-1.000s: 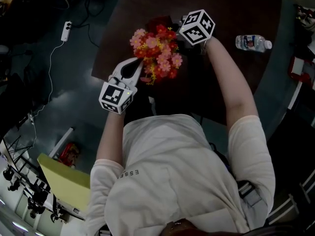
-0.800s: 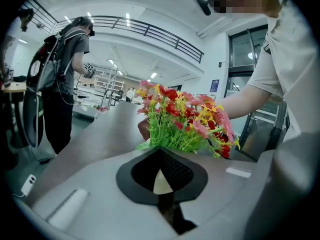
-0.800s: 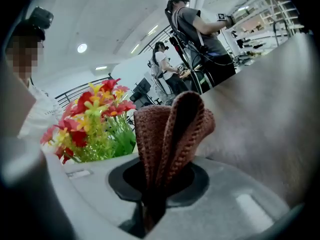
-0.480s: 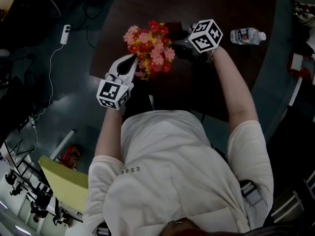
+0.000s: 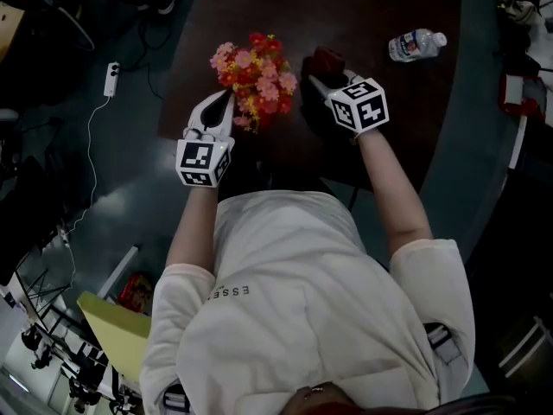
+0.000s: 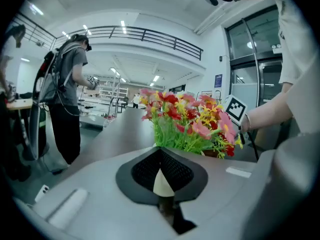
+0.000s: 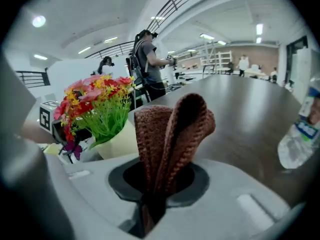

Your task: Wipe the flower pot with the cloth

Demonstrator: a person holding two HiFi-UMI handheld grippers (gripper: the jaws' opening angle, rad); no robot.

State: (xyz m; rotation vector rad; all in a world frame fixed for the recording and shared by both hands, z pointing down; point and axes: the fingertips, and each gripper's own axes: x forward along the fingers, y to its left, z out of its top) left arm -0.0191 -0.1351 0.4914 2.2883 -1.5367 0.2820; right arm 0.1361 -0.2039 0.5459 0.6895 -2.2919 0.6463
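Observation:
A bunch of red, pink and yellow flowers (image 5: 252, 69) stands in a cream flower pot (image 7: 120, 141) near the left edge of the dark table (image 5: 389, 7). My left gripper (image 5: 226, 100) sits at the pot's near left side, shut, with a cream sliver of the pot's rim (image 6: 162, 181) between its pads. My right gripper (image 5: 318, 80) is to the right of the flowers, apart from them, shut on a folded brown knitted cloth (image 7: 172, 134). The cloth (image 5: 328, 59) sticks out past the jaws. The flowers hide the pot in the head view.
A clear water bottle (image 5: 416, 44) lies on the table to the far right. The table's left edge runs just beside the pot, with dark floor and a white power strip (image 5: 111, 54) beyond. People stand in the background (image 6: 70, 99).
My right gripper has swung away from the flowers, to the right and nearer to me, carrying the cloth and turning as it went. The left gripper has stayed at the pot.

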